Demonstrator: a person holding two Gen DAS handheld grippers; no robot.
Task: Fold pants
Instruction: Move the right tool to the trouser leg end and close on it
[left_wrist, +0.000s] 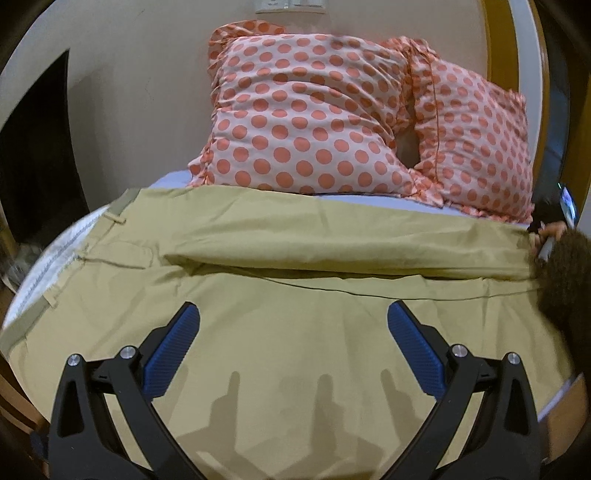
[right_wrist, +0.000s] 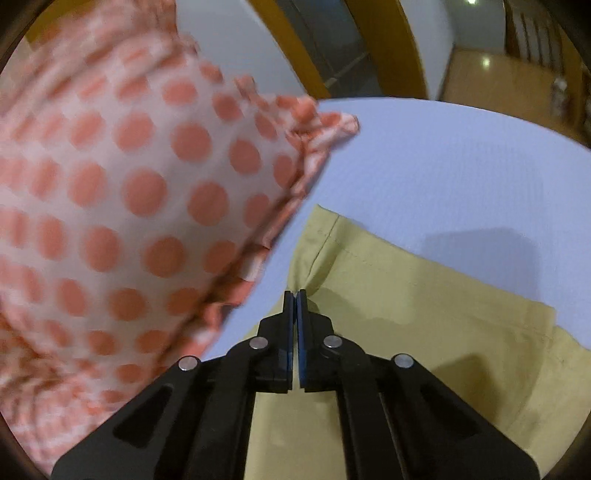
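Observation:
Khaki pants (left_wrist: 280, 325) lie spread across the bed, waistband at the left, legs running right, the far leg lying a little over the near one. My left gripper (left_wrist: 293, 317) is open and empty, hovering above the middle of the near leg. In the right wrist view my right gripper (right_wrist: 295, 295) is shut on the pants (right_wrist: 388, 314) at the far edge near the leg hem, which bunches at the fingertips. The right gripper also shows at the right edge of the left wrist view (left_wrist: 543, 243), with the hand holding it.
Two pink pillows with orange dots (left_wrist: 310, 114) (right_wrist: 122, 206) lean against the wall at the bed's far side, close to the right gripper. The light blue sheet (right_wrist: 443, 166) lies beyond the hem. The bed edge is at the left and right.

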